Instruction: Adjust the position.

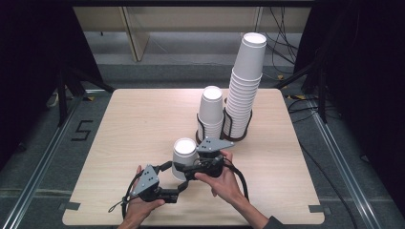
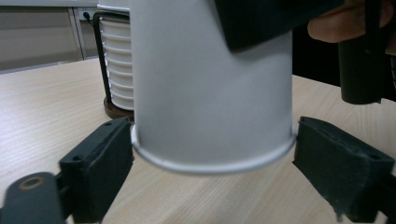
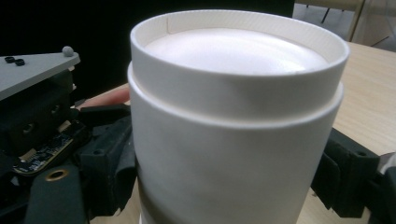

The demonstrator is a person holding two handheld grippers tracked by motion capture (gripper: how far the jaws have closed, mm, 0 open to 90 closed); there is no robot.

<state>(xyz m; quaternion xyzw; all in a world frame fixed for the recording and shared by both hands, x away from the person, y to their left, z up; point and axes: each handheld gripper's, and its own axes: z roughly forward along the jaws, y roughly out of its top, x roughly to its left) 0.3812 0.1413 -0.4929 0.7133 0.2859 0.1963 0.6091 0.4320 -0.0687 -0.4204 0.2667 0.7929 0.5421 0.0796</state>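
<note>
Trouble first, starting at the left. At the left gripper (image 2: pixel 212 149), black pads set on either side of the rolled rim of the upturned pair of cups (image 1: pixel 184 151), low down by the table (image 1: pixel 143 124). Touching the rim or a hair off it: hard to judge from so close. With too loose a hold there, likely to let both cups rise as one instead of parting. With too hard a squeeze, likely to press the rim out of round and wedge the pair tighter.

In the middle, the outer cup (image 3: pixel 224 140) sleeved over the inner cup (image 3: pixel 238 46), with just the inner one's base band poking out on top. Little to catch, easy to slip off.

At the right gripper (image 3: pixel 229 168), jaws closed on the outer cup's upper wall, the paper faintly dented. A crooked pull likely to buckle the thin wall or tip the pair over. Farther right, the wire holder (image 1: pixel 235 137) close behind the right hand (image 1: pixel 224 183): a wide swing enough to knock a stack out.

Containers, left to right. The worked pair: bottom up on the table's near half, nothing inside the outer cup but the inner one. Holder's left ring: a short stack (image 1: pixel 211 109) of the same white cups, bottoms up. Right ring: a tall stack (image 1: pixel 246 81), rising well above its ring.
</note>
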